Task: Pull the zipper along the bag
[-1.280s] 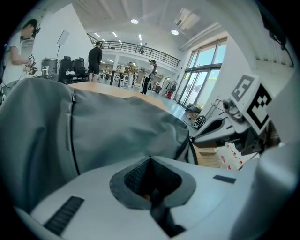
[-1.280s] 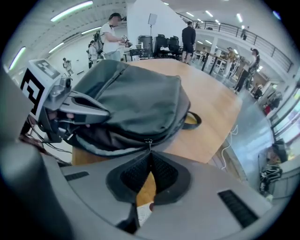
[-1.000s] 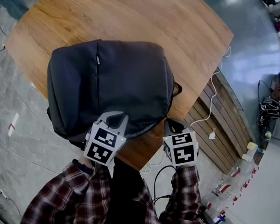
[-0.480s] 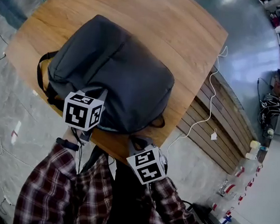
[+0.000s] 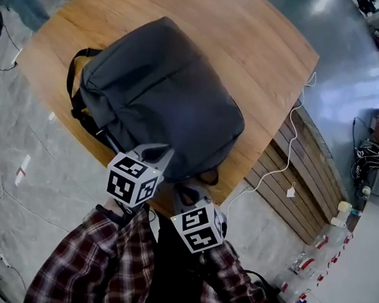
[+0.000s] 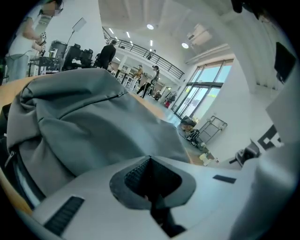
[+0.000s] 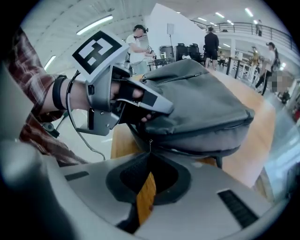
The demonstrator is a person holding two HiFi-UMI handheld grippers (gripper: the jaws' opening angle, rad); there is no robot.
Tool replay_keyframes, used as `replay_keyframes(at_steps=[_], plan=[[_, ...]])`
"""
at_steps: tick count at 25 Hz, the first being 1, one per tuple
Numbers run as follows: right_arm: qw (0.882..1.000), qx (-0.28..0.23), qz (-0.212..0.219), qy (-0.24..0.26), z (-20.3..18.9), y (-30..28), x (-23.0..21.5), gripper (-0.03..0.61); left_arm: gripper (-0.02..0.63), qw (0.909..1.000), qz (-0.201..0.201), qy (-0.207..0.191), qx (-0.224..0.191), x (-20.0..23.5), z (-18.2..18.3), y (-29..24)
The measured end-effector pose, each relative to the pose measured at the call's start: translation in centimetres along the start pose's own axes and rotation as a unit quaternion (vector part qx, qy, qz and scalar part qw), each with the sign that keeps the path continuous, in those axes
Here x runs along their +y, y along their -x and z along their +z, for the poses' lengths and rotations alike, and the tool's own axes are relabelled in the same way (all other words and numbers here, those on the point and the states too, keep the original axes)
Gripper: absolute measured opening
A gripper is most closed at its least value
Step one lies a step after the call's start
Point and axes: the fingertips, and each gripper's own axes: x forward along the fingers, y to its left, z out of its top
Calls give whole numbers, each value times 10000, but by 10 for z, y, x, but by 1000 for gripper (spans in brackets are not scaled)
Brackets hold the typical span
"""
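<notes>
Seemingly the pull was not yet begun: left gripper (image 6: 150,159) jaws clenched the bag (image 5: 161,93), right gripper (image 7: 150,154) jaws pinched the tab (image 7: 150,142); next it needed a steady drag

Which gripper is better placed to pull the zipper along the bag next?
Right. The right gripper has its jaws closed at the zipper pull on the bag, while the left gripper pinches the bag's fabric, likely steadying it.
</notes>
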Motion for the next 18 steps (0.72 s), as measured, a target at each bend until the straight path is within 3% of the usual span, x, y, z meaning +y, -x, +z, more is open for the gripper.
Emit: replay_keyframes(at_steps=[10, 18], plan=[[9965, 165, -443, 693, 5, 17, -67, 11, 11, 9994, 5, -346, 90, -5, -6, -4], [9949, 219, -786, 590, 14, 29, -116, 15, 11, 9986, -27, -507, 116, -11, -15, -4]])
